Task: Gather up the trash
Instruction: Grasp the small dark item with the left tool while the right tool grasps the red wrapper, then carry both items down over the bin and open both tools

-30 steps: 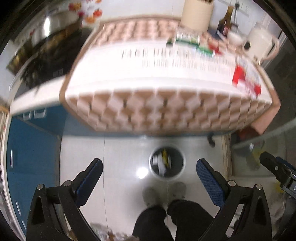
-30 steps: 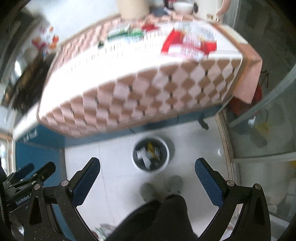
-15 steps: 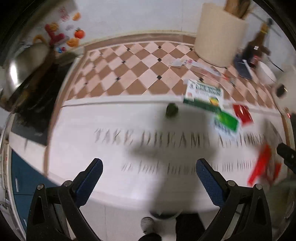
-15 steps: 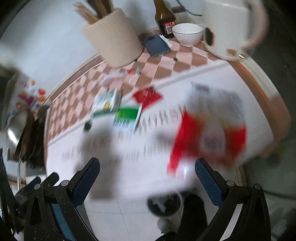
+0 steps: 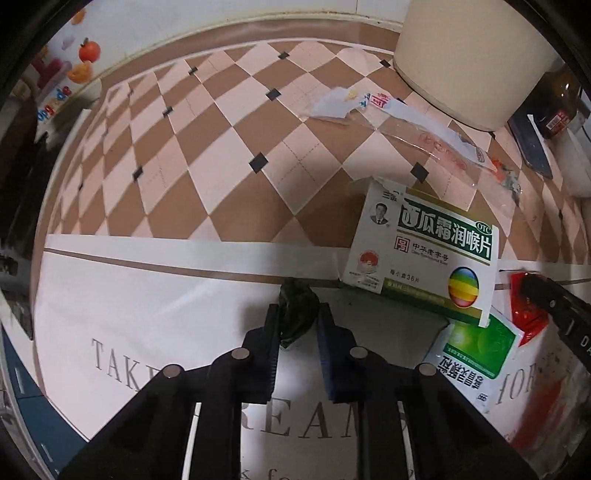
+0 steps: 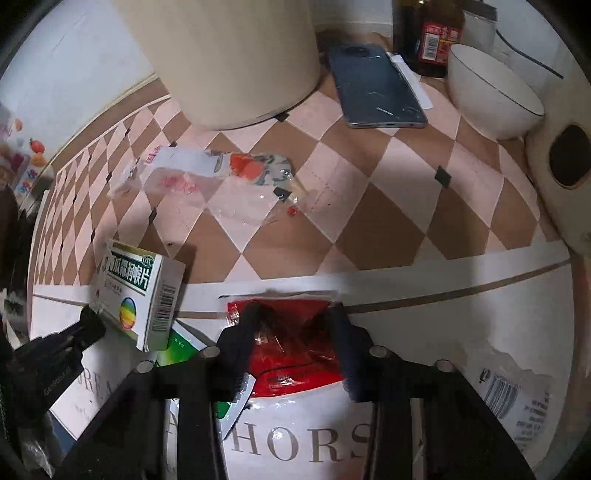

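My left gripper [image 5: 296,321] is shut on a small dark green crumpled wrapper [image 5: 295,309] on the tablecloth. My right gripper [image 6: 291,325] is shut on a red foil packet [image 6: 291,347], which buckles between the pads. A white and green medicine box [image 5: 421,251] lies right of the left gripper; it also shows in the right wrist view [image 6: 136,291]. A green sachet [image 5: 476,354] lies beneath it. A clear torn plastic wrapper [image 6: 221,184] lies farther back, also in the left wrist view [image 5: 417,129].
A large cream canister [image 6: 229,55] stands at the back. A phone [image 6: 373,85], brown bottle [image 6: 432,33], white bowl [image 6: 491,92] and white kettle [image 6: 565,177] stand at the right. A white printed bag [image 6: 513,387] lies at front right.
Both grippers came down from above the floor bin to the tabletop and closed, the left on the dark green wrapper, the right on the red packet.
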